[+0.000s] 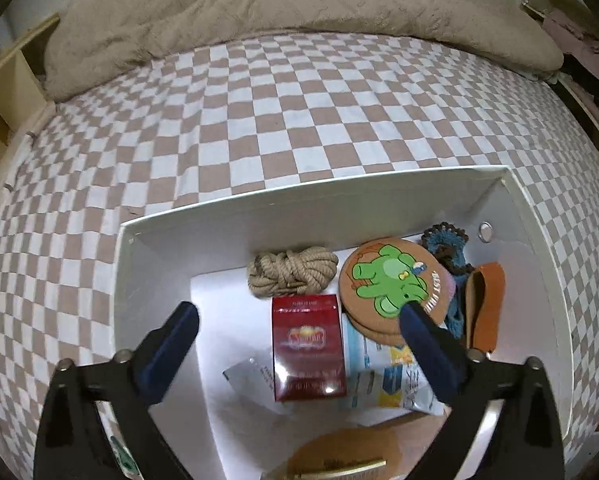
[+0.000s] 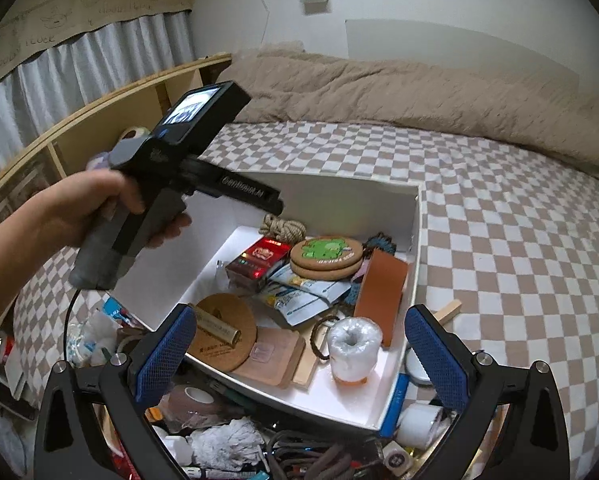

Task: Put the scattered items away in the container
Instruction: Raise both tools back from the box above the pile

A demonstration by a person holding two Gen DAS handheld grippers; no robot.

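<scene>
the left gripper point(image 1: 299, 320) hung wide and empty above the white container point(image 1: 319, 196) on the bed, the right gripper point(image 2: 299, 334) likewise wide over the clutter, where the soft grey mop-like tuft point(image 2: 227, 440) looked light, easily pinched mid-bundle.

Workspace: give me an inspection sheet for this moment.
Surface: checked bedsheet.
Job's things: white box holds rope, red pack, frog coasters, sachets, film roll.
Clutter: loose pile before the box.
Grippers: left gripper open over the box, empty; right gripper open, empty.
Cables: black lead under the left handle.
Surroundings: beige duvet, curtain, shelf.
</scene>
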